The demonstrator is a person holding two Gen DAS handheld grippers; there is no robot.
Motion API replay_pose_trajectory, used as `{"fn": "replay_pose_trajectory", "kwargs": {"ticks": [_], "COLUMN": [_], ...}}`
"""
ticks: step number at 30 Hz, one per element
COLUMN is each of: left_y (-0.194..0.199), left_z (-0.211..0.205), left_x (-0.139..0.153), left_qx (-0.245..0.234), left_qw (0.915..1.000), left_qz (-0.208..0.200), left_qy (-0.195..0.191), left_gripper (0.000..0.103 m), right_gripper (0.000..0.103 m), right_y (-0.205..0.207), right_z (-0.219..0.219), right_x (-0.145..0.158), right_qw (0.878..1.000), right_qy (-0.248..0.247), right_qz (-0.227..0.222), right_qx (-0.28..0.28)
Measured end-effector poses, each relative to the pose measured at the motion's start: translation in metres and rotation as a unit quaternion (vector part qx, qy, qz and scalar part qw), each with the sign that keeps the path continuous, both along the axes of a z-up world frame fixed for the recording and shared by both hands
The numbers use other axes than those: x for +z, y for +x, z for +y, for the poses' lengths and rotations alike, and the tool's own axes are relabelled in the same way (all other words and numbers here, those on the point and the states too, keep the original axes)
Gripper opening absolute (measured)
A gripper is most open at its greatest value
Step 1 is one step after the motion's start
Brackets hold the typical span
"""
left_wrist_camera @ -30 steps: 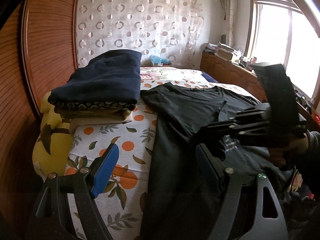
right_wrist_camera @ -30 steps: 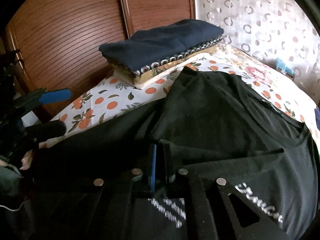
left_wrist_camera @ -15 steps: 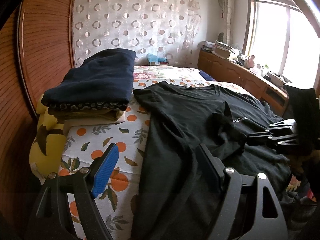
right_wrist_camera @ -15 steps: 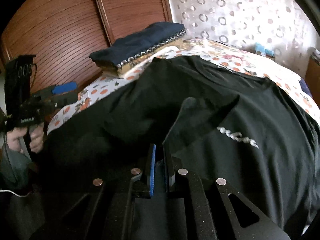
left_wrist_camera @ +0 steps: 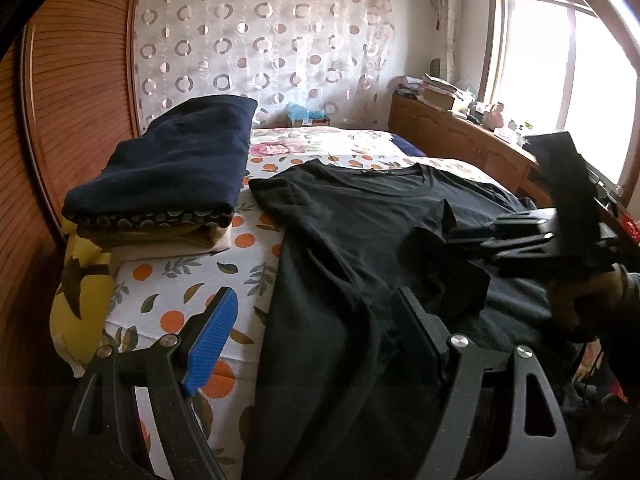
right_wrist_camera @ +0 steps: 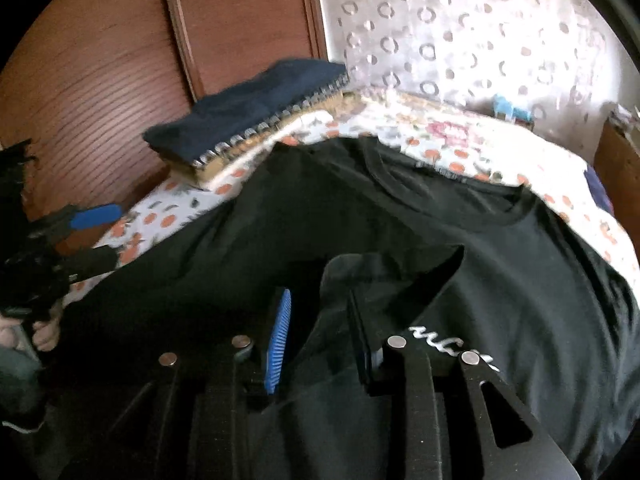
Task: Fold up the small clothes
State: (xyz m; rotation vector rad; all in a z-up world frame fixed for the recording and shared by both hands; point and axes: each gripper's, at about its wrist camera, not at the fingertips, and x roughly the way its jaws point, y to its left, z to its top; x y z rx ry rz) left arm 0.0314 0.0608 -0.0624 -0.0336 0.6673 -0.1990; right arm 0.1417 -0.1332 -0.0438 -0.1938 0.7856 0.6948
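Right gripper [right_wrist_camera: 320, 332] has just been opening up, and its blue pad [right_wrist_camera: 278, 344] and the other finger now stand a bit apart with a fold of the black t-shirt [right_wrist_camera: 440, 240] bunched loosely between them, not pinched. Left gripper [left_wrist_camera: 312, 340] sits wide open with nothing in it; its blue-padded finger [left_wrist_camera: 210, 340] hangs over the orange-print bedsheet [left_wrist_camera: 176, 280] and the other finger over the shirt's near side. Just past the fingertips the shirt lies spread face up on the bed, collar at the far end, one sleeve flipped inward onto the chest next to the white lettering [right_wrist_camera: 448, 344]. Off to the left of the fingers, further back, is a stack of folded blankets [left_wrist_camera: 172, 168], navy on top, against the wooden wardrobe [left_wrist_camera: 80, 80]. Way beyond is the circle-pattern curtain [left_wrist_camera: 260, 40] and a bright window [left_wrist_camera: 592, 80].
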Motion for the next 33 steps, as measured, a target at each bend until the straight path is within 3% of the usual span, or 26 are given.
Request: {"fn": "replay_pose_trajectory", "kwargs": {"ticks": [1,2,5,16,17,19,20,25,26,28,33], "left_y": [0.002,0.004,0.011,0.03,0.03,0.033,0.034,0.039,0.04,0.043,0.051], "left_z": [0.0,0.0,-0.001,-0.013,-0.013,-0.013,-0.013,-0.013,-0.013,-0.013,-0.015], "left_x": [0.0,-0.001,-0.002,0.002,0.002,0.002,0.001,-0.001,-0.002,-0.003,0.0], "left_qx": [-0.001,-0.001,-0.002,-0.008,-0.008,-0.009,-0.009,-0.009,-0.009,-0.008,-0.01], "left_qw": [1.0,1.0,1.0,0.9998,0.9998,0.9999,0.9999,0.9997,0.9997,0.9997,0.9996], "left_qz": [0.001,0.001,0.005,0.009,0.009,0.01,0.012,0.019,0.02,0.022,0.023], "left_qy": [0.0,-0.001,-0.004,0.016,0.015,0.01,0.008,0.009,0.009,0.009,0.016], "left_gripper": [0.08,0.08,0.08,0.08,0.08,0.08,0.08,0.08,0.08,0.08,0.08], "right_gripper": [0.027,0.014,0.002,0.001,0.001,0.019,0.033,0.034,0.032,0.006,0.002], "right_y": [0.005,0.009,0.009,-0.019,-0.016,-0.007,-0.004,0.024,0.028,0.03,0.015], "right_z": [0.003,0.006,0.003,-0.038,-0.034,-0.022,-0.018,0.008,0.012,0.016,-0.003], "right_x": [-0.007,-0.011,-0.012,0.004,0.005,0.004,0.002,-0.014,-0.018,-0.019,-0.01], "right_qw": [1.0,1.0,0.999,0.999,0.999,0.999,0.999,0.999,0.999,0.999,1.0], "right_qy": [-0.007,-0.01,0.009,0.032,0.033,0.033,0.033,0.011,0.005,-0.004,0.007], "right_qz": [0.009,0.018,0.03,0.015,0.013,0.014,0.015,0.032,0.04,0.036,0.023], "right_qx": [-0.002,-0.001,0.011,-0.012,-0.014,-0.013,-0.011,-0.001,0.002,0.009,-0.007]}}
